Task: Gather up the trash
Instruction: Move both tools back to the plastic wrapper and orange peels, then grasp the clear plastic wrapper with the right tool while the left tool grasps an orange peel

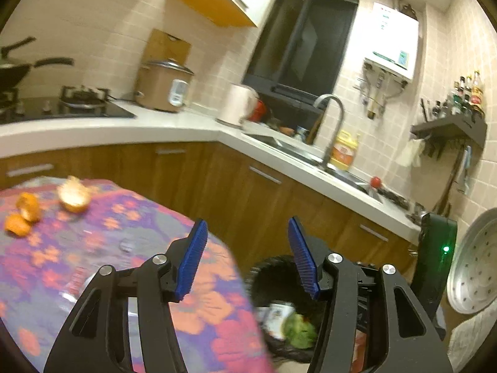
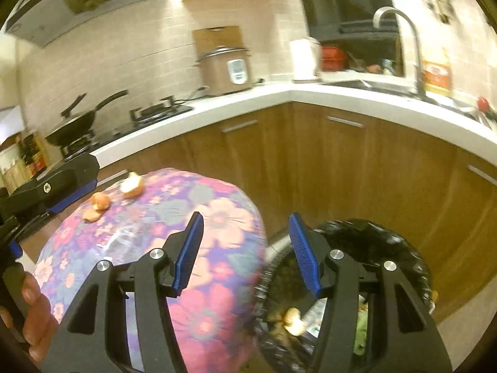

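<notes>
Orange peels (image 2: 99,205), three pieces on the table's (image 2: 217,214) far side from the bin (image 2: 388,242): left tool (image 1: 245,261) spread, empty, nearer them; right tool (image 2: 245,255) spread, empty, over the bin's rim beside the table.

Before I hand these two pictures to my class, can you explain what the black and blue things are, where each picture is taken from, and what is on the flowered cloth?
No robot here: a person holds a two-finger tool in each hand. Each tool carries a camera looking along its blue fingers. One picture is from the left tool, the other from the right tool; both are open and hold nothing. The right view also shows the left tool from the side and part of a hand. On the flowered tablecloth lie orange peels. Beside the table stands a black-lined trash bin with scraps already inside. Behind is the kitchen counter.
</notes>
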The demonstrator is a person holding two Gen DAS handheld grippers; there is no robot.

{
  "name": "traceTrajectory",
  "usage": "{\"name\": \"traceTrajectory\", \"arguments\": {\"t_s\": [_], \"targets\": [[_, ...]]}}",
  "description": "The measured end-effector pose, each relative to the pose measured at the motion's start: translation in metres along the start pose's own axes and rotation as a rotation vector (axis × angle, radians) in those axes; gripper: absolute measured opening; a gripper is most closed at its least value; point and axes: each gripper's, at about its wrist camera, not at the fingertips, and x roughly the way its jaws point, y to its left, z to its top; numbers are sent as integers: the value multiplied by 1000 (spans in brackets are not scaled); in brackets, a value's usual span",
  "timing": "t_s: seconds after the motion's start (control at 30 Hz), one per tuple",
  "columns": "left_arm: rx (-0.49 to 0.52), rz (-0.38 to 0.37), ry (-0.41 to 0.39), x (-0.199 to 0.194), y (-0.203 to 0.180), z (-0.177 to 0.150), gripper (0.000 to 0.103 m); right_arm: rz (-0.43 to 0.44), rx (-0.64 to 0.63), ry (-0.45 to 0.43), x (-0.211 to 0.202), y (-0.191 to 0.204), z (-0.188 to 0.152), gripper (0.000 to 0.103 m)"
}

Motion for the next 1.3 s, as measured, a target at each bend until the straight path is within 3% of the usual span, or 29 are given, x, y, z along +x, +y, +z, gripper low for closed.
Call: {"name": "traceTrajectory", "arguments": {"t_s": [0.13, 0.47, 0.57, 0.73, 1.0, 1.2, 1.3], "targets": [[17, 94, -29, -27, 40, 10, 55, 45, -45, 9, 14, 37, 3, 60], [-10, 323, -54, -70, 149, 21, 73, 116, -151, 69, 67, 132, 0, 65], [-18, 391, -48, -77, 183, 23, 75, 116, -154, 97, 85, 146, -7, 73], [-62, 464, 1, -77, 244, 19, 82, 118, -132, 196, 116, 155, -22, 75], [-181, 439, 171, -34, 321, 8, 82, 55, -163, 283, 148, 173, -26, 75], [-147, 436, 311, 4, 327, 3, 80, 23, -175, 347, 172, 181, -28, 75], [-133, 426, 380, 21, 326, 0, 68, 25, -180, 386, 183, 185, -28, 75]]}}
